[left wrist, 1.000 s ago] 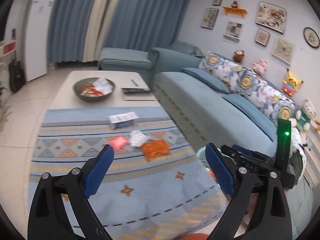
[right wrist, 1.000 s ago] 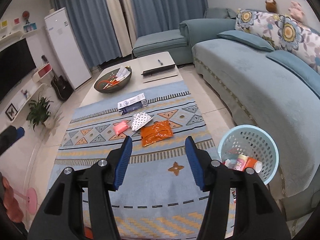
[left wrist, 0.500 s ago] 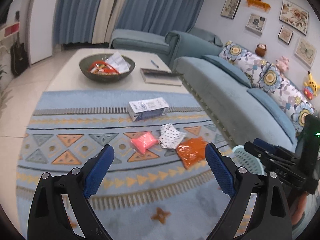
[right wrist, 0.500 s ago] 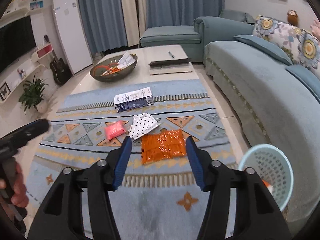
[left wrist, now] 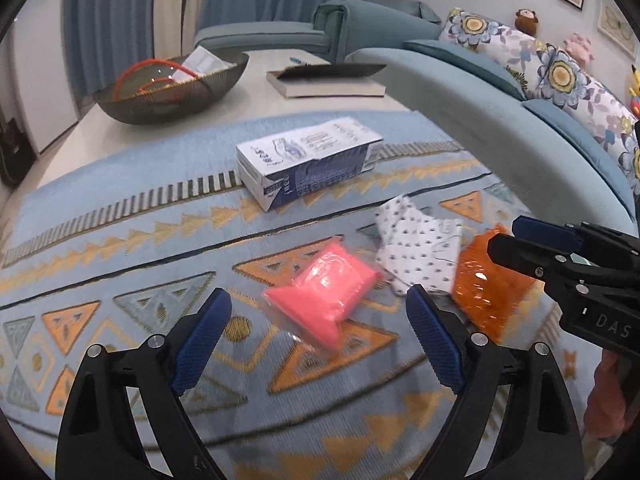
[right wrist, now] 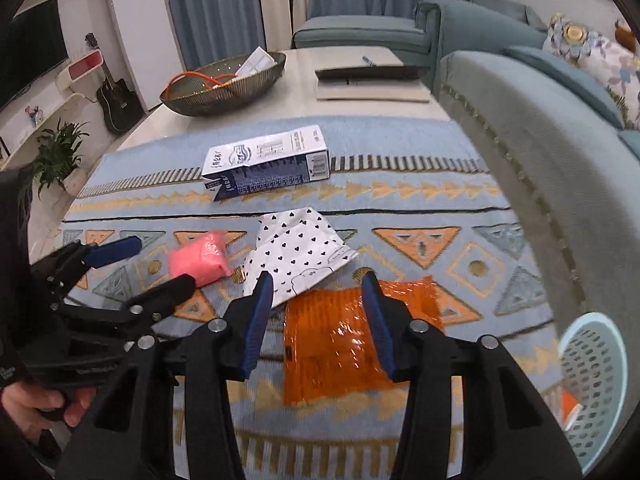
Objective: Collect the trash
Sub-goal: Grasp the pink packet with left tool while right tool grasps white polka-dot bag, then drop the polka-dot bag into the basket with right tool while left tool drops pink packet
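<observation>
Nearest, the left gripper point(left wrist: 316, 328) is held open and empty above the patterned blue woven rug point(left wrist: 120, 216), and the soft pink plastic-wrapped packet point(left wrist: 324, 300) is seen just ahead of its fingertips, lined up with the gap between the jaws. The packet's long axis is judged to run diagonally, from near-left to far-right of that gripper. The right gripper point(right wrist: 318, 312) is likewise held open with nothing in it, and the crinkled, glossy orange plastic pouch point(right wrist: 340, 344) is seen directly below and between its jaws; whether the pouch is touched cannot be told. The pouch is flat and roughly square, so no strong long axis is offered. Each piece of trash is thus faced by its own nearer gripper, and a short descent onto each is judged to be what the coming move calls for.

Just beyond both, a crumpled white paper wrapper with small black hearts point(right wrist: 296, 252) is lain between packet and pouch, overlapping the pouch's far edge. Farther ahead, a stiff white-and-navy cardboard carton point(right wrist: 268, 164) is lain on its side. To the right of the right gripper, a pale blue perforated plastic basket point(right wrist: 596, 376) is stood beside the sofa point(right wrist: 560, 160), and is taken as the bin. On the far desk point(right wrist: 304, 84), a dark wire bowl point(right wrist: 224, 84) is seen.
</observation>
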Demonstrator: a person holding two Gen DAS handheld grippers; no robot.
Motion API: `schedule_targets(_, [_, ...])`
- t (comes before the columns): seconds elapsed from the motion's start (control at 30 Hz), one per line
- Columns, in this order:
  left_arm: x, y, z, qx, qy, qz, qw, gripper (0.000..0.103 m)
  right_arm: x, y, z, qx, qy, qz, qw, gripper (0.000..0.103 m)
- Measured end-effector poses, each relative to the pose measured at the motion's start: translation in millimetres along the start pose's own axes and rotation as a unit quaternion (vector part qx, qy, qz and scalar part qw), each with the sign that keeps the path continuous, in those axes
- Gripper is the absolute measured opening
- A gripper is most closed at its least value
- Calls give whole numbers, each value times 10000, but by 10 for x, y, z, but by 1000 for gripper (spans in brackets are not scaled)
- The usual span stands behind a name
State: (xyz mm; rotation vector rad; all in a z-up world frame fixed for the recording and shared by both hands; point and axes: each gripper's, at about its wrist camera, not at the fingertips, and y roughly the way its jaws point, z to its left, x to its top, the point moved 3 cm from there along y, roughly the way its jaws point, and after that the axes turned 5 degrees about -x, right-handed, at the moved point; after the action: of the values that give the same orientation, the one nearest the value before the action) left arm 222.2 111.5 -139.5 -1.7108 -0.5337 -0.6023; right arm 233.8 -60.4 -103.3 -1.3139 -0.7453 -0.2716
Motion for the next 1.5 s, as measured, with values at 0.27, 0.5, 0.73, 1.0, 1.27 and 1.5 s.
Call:
schedule_targets(0.27, [8, 283, 19, -22, 116, 370, 9992, 78, 41, 269, -43, 294, 265, 179, 9991, 42])
schedule_targets(0.5, [39, 357, -53, 404, 287, 339, 9982, 61, 59, 458, -36, 459, 450, 433, 9970, 42])
schedule_targets(0.73, [-17, 192, 24, 274, -22, 69, 9996, 51, 71, 624, 5, 558, 573, 603, 9950, 18])
schedule_targets(1.0, [-128, -135, -145, 123, -184, -184, 9996, 51, 21, 172, -101, 549, 545, 54, 9970, 2])
schedule_targets(1.27, [-43, -581, -871, -382, 35, -522, 9979, 51, -102, -758, -683, 259, 796, -609, 9946, 2])
schedule_targets(1.5, [111, -850, -1736, -796, 507, -700, 9931, 51, -250, -1549, -1419, 59, 1380, -1072, 9846, 2])
